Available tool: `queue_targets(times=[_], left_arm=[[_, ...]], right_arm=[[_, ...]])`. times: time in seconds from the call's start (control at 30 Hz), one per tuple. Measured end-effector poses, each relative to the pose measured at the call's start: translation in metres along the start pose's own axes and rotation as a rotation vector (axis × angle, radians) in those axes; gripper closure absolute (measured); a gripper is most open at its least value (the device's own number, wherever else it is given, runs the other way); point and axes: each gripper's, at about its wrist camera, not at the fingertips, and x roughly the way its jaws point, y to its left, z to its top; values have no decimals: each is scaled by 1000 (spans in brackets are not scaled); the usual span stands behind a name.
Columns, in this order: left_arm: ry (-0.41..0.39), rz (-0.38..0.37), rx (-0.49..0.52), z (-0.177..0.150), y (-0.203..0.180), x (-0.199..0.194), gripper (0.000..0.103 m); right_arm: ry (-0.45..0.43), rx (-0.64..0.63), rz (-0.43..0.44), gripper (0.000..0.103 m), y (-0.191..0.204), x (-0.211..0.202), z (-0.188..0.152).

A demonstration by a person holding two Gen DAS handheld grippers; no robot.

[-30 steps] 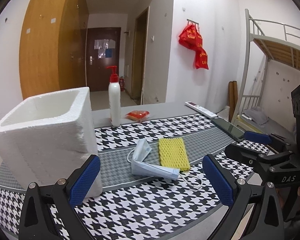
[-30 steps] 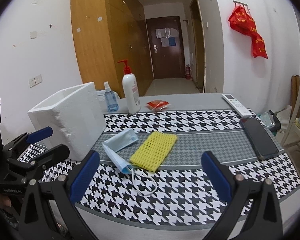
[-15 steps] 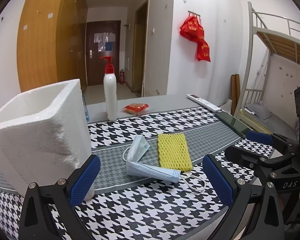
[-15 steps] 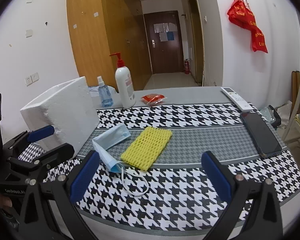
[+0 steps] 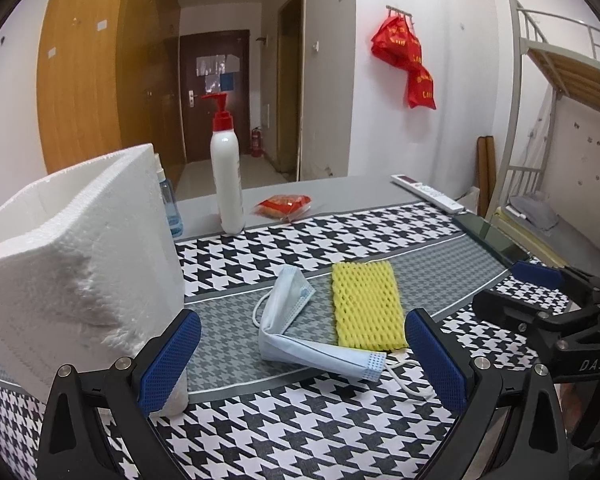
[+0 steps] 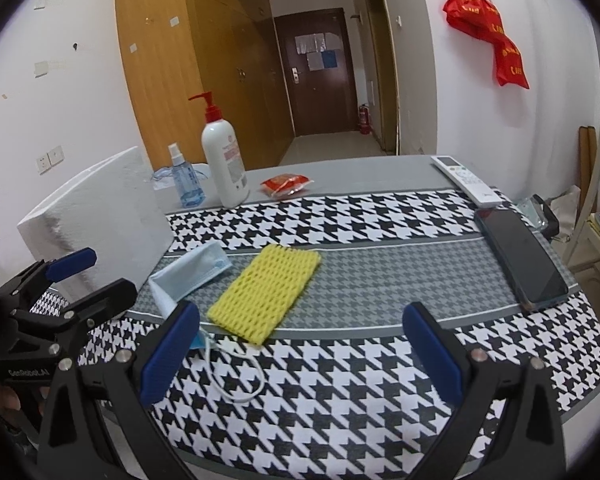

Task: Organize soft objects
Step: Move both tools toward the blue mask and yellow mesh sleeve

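Note:
A folded light-blue face mask [image 5: 296,328] [image 6: 190,270] lies on the houndstooth cloth, its white ear loop [image 6: 240,376] trailing toward me. A yellow foam net sleeve [image 5: 366,306] [image 6: 266,292] lies flat just right of it. A white foam box [image 5: 72,264] [image 6: 100,220] stands at the left, open side up. My left gripper [image 5: 302,360] is open, low over the cloth, with the mask just beyond its fingers. My right gripper [image 6: 298,354] is open too, in front of the sleeve and holding nothing. Each gripper shows at the edge of the other's view.
A white pump bottle [image 5: 227,168] [image 6: 222,162], a small blue spray bottle [image 6: 186,180] and a red packet [image 5: 284,205] [image 6: 286,184] stand at the back. A remote [image 6: 466,180] and a dark phone [image 6: 522,256] lie at the right. The table edge runs along the front.
Both grippers have sunk lower and moved closer to the mask and sleeve. The foam box now fills more of the left view. Both stayed open.

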Motion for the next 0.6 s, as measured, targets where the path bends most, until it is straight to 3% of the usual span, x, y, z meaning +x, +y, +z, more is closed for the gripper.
queue_targets(times=[0.6], left_arm=[[57,78,-25,3,5,30,1]], right_arm=[[46,-8,13,0,-8,24,4]])
